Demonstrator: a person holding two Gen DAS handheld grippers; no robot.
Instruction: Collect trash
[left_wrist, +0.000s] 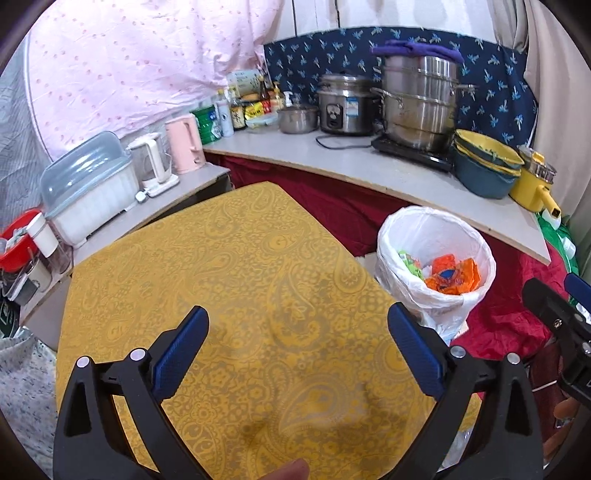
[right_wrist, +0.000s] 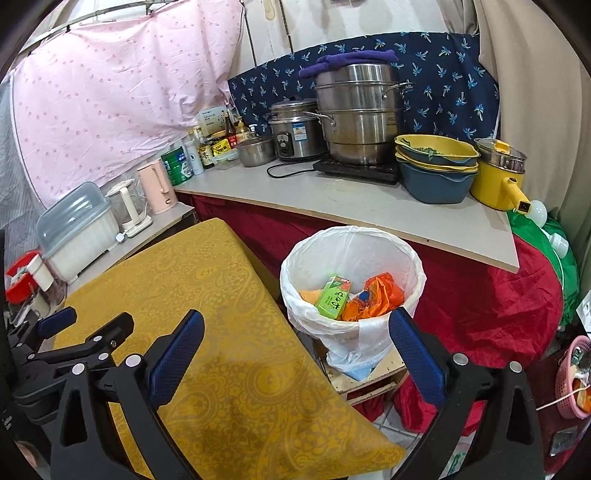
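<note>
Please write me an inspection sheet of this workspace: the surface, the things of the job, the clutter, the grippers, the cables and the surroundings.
Surface: table with yellow paisley cloth, no trash seen on it.
Job's things: white-lined trash bin beside the table holds a green drink carton and orange wrappers.
Clutter: steel stacked steamer pot, rice cooker, yellow and blue basins, pink kettle on the counter.
Grippers: left gripper open, empty; right gripper open, empty.
Cables: black cord on the counter.
Surroundings: pink dotted sheet, red cloth.
</note>
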